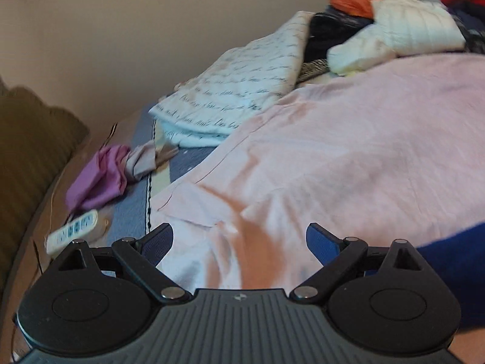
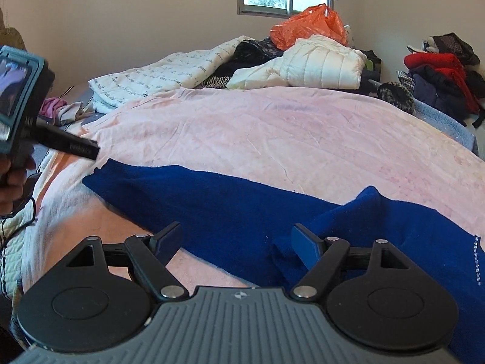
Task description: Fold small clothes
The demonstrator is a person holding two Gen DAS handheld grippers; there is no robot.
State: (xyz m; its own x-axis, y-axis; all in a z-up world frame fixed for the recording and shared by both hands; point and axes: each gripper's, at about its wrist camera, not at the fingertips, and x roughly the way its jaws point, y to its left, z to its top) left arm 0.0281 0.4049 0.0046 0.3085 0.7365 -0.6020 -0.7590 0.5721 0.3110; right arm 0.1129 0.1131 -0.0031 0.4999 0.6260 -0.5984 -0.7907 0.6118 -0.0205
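We see dark blue knit garment [image 2: 242, 209] lying long across near side of pale pink blanket [image 2: 272, 133] on bed, one end bunched, no neat fold yet. Right tongs [image 2: 235, 244] spread apart over it, gripping nothing. Left tongs [image 1: 239, 242] apart too, over blanket's left edge, empty. We judge folding barely begun.
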